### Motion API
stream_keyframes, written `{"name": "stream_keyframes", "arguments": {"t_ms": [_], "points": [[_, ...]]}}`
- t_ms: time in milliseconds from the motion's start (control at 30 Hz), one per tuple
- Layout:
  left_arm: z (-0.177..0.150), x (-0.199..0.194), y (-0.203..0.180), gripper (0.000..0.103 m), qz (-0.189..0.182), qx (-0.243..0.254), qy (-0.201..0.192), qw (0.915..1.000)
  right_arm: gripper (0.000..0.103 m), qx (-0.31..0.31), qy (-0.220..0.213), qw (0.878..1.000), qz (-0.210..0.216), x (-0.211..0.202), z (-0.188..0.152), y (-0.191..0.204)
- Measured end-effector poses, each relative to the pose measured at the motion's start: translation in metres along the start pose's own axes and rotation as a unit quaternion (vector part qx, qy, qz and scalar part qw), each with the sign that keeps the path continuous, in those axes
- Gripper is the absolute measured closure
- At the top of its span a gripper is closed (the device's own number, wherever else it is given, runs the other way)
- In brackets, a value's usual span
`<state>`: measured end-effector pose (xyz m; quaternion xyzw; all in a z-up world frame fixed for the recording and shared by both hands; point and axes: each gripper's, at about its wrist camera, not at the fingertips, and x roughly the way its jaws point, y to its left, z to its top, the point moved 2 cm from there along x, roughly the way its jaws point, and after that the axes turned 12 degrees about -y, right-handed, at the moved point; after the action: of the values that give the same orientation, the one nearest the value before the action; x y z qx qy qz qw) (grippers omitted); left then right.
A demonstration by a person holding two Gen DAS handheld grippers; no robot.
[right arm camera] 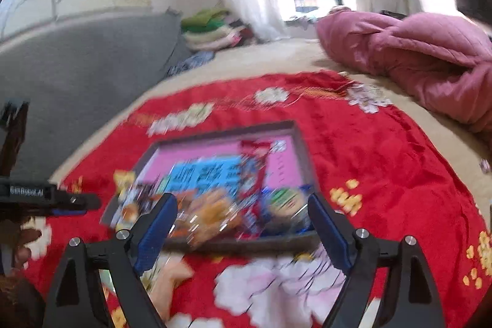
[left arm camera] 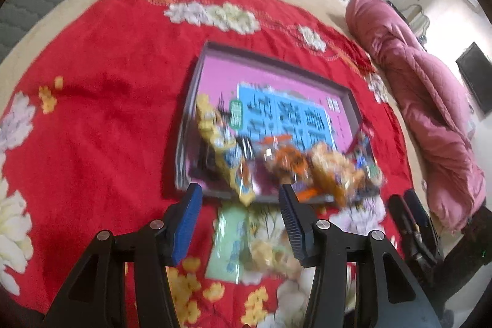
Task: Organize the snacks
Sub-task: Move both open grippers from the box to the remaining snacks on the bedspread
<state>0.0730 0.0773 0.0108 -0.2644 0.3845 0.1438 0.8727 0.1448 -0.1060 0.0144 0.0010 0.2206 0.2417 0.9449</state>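
A shallow grey tray [left arm camera: 196, 82] with a pink and blue printed bottom lies on a red flowered blanket [left arm camera: 107, 112]. Several snack packets crowd its near end: a yellow one [left arm camera: 215, 137], an orange one [left arm camera: 286, 159] and a golden bag [left arm camera: 335, 171]. A pale green packet [left arm camera: 233, 242] lies flat on the blanket in front of the tray, below my left gripper [left arm camera: 240, 192], which is open with nothing between its blue pads. My right gripper [right arm camera: 241, 200] hovers wide open over the tray's near rim [right arm camera: 246, 245], above the orange bag [right arm camera: 215, 214] and a blue-green packet [right arm camera: 286, 205].
The blanket covers a beige bed. A rolled pink quilt [right arm camera: 415, 51] lies along the right side, a grey padded headboard [right arm camera: 92, 57] at the left and folded bedding [right arm camera: 209, 29] at the back. My left gripper [right arm camera: 80, 202] reaches in from the left edge above a hand [right arm camera: 24, 242].
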Motion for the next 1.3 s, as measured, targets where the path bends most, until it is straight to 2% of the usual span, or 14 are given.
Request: {"name": "stream_keyframes", "arguments": {"t_ms": [133,333,433,600,800,933,1133,1300], "points": [[-0.017,0.003,0.005,0.05,-0.005,-0.008,0.024,0.9997,0.017,-0.021,0.054,0.998,0.028,0.004,-0.014,0.023],[-0.04,0.013,0.009,0.05,-0.025,-0.025,0.062,0.9975,0.017,-0.012,0.146,0.989,0.03,0.016,-0.043,0.027],[-0.048,0.019,0.01,0.05,-0.039,-0.042,0.077,0.9954,0.017,-0.011,0.165,0.986,0.033,0.019,-0.052,0.028],[-0.055,0.027,0.008,0.047,-0.041,-0.041,0.088,0.9945,0.017,-0.023,0.181,0.982,0.045,0.02,-0.061,0.038],[-0.061,0.041,0.001,0.047,-0.058,-0.043,0.101,0.9922,0.017,-0.006,0.205,0.977,0.056,0.03,-0.071,0.041],[-0.065,0.045,-0.005,0.047,-0.057,-0.028,0.104,0.9925,0.018,-0.003,0.212,0.976,0.057,0.036,-0.076,0.045],[-0.066,0.048,-0.009,0.047,-0.037,0.004,0.097,0.9946,0.031,-0.015,0.213,0.975,0.065,0.044,-0.079,0.055],[-0.067,0.057,-0.013,0.047,-0.029,0.021,0.102,0.9942,0.062,-0.026,0.218,0.972,0.089,0.048,-0.083,0.064]]}}
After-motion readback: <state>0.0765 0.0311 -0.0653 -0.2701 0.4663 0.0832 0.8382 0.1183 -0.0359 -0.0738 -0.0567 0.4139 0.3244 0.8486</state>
